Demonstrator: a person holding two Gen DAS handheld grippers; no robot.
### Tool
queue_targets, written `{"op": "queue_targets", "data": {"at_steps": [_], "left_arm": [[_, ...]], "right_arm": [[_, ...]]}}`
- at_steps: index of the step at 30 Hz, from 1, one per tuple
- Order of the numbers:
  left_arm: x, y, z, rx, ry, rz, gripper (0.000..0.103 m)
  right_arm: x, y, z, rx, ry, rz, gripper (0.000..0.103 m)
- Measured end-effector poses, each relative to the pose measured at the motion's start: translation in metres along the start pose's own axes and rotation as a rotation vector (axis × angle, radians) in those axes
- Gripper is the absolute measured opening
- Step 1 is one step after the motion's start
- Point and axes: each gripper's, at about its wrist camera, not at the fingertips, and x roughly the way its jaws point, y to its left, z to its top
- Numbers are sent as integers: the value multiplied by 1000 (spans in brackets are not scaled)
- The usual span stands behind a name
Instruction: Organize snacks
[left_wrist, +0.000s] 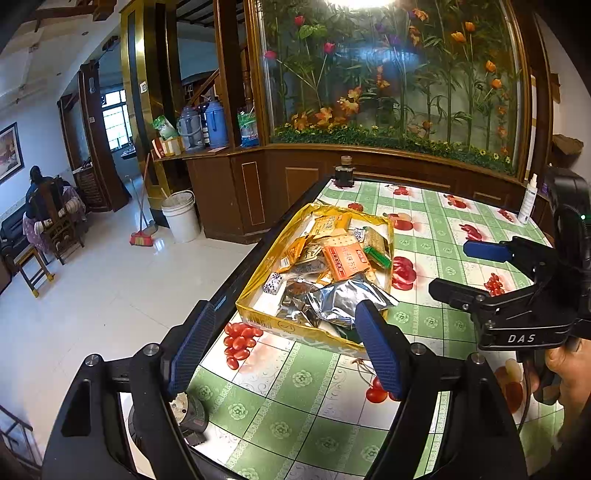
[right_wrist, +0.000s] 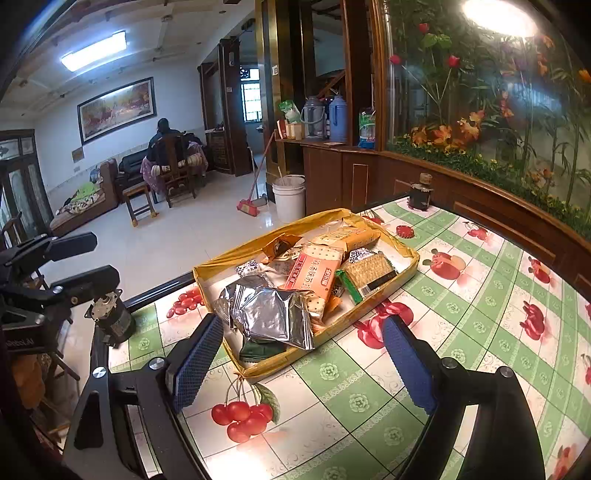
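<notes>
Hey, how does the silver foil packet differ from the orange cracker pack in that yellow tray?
The silver foil packet is shiny, crinkled and unprinted on its visible side; the orange cracker pack is matte with printed text and cracker pictures. The foil packet lies at the tray's near end, the cracker pack nearer the middle. The foil packet looks puffy and irregular, the cracker pack flat and rectangular. Both lie loose in the yellow tray, untouched.

Left claw and right claw apparently agape.
</notes>
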Motion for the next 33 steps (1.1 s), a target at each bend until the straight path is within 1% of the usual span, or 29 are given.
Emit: {"op": "queue_targets", "data": {"at_steps": [7,11,17,21,27,33], "left_arm": [[-15,-1,2,9,-37,-17,79],[-21,-6,2,32,-59,5,79],[-25,-4,4,23,-61,-7,79],[-28,-3,3,18,-75,-3,79],[-29,-2,4,10,-69,-14,79],[-31,0,4,4,-74,-7,79]], "right_arm": [[-1,3,3,-47,9,10,89],[0,11,5,-114,20,25,89],[-1,25,12,-201,26,55,89],[1,33,15,-254,36,50,89],[3,36,16,-272,42,59,90],[3,37,20,-280,40,64,90]]}}
